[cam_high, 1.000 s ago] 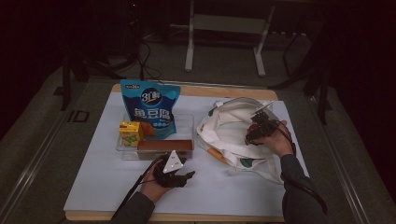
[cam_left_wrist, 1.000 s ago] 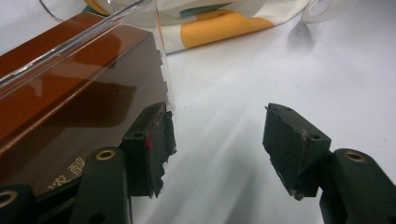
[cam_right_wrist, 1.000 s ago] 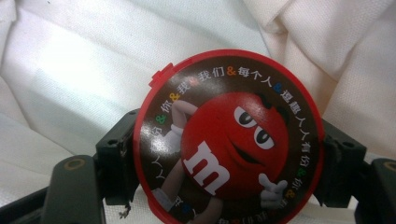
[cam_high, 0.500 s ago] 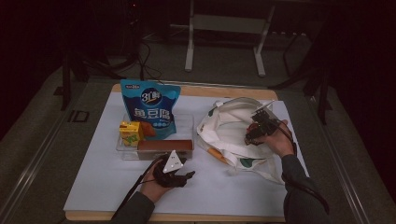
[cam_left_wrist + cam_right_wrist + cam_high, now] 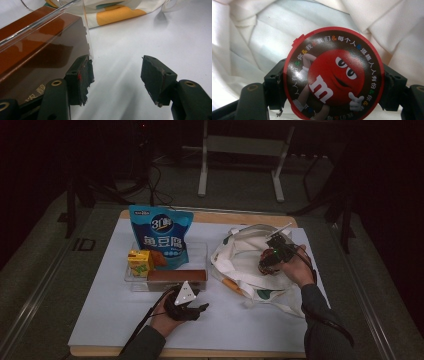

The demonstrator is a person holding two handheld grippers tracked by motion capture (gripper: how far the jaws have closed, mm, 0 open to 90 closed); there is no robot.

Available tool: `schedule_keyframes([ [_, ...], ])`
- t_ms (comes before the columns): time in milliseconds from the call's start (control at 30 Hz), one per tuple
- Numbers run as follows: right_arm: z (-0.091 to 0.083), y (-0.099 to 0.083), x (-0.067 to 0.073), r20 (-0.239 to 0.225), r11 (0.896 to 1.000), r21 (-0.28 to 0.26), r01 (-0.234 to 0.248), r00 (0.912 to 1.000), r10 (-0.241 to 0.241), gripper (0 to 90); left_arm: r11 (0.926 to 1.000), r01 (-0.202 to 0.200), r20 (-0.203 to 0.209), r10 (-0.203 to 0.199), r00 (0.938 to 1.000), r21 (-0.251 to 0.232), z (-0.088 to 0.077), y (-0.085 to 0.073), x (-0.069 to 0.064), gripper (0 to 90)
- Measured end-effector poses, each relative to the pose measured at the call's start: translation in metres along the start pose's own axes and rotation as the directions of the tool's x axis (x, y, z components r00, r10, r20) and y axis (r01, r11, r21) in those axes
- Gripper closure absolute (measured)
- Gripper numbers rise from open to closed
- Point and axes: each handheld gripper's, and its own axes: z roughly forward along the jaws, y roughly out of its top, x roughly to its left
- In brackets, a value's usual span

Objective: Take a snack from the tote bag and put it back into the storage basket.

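Observation:
My right gripper (image 5: 333, 82) is shut on a round candy tub (image 5: 332, 62) with a red rim and a red cartoon face on its lid, one jaw on each side. It hangs over the white folds of a tote bag (image 5: 262, 37). In the high view this gripper (image 5: 270, 261) sits above the bag's (image 5: 240, 262) mouth at the right. My left gripper (image 5: 117, 72) stands open over bare white table with nothing between its jaws. Its left finger (image 5: 81, 75) is right beside the corner of a clear tray (image 5: 86, 37) that holds a brown box (image 5: 37, 52).
The clear tray (image 5: 200, 251) also holds a blue snack bag (image 5: 160, 237) and a yellow juice carton (image 5: 140, 262), beside the brown box (image 5: 176, 275). My left gripper (image 5: 192, 309) lies just in front of it. The white mat (image 5: 100, 315) has free room at the front.

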Motion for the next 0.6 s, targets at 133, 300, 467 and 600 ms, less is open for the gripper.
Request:
schedule_keyframes([
  [133, -0.003, 0.002, 0.004, -0.002, 1.0, -0.002, 0.017, 0.9999, -0.017, 25.7, 1.0, 0.0, 0.001, 0.0, 1.0, 0.0, 0.0, 0.0, 0.0, 40.6],
  [300, -0.007, 0.006, 0.011, -0.005, 0.999, -0.006, 0.033, 0.9994, -0.033, 25.7, 1.0, 0.002, 0.0, -0.002, 1.0, -0.002, 0.0, 0.0, 0.0, 40.6],
  [467, -0.011, 0.009, 0.017, -0.01, 0.999, -0.01, 0.052, 0.9986, -0.052, 25.7, 1.0, 0.001, 0.0, -0.001, 1.0, -0.001, 0.0, 0.0, 0.0, 40.6],
  [600, -0.014, 0.011, 0.022, -0.017, 0.998, -0.014, 0.061, 0.998, -0.061, 25.7, 1.0, 0.001, 0.0, -0.001, 1.0, -0.001, 0.0, 0.0, 0.0, 40.6],
])
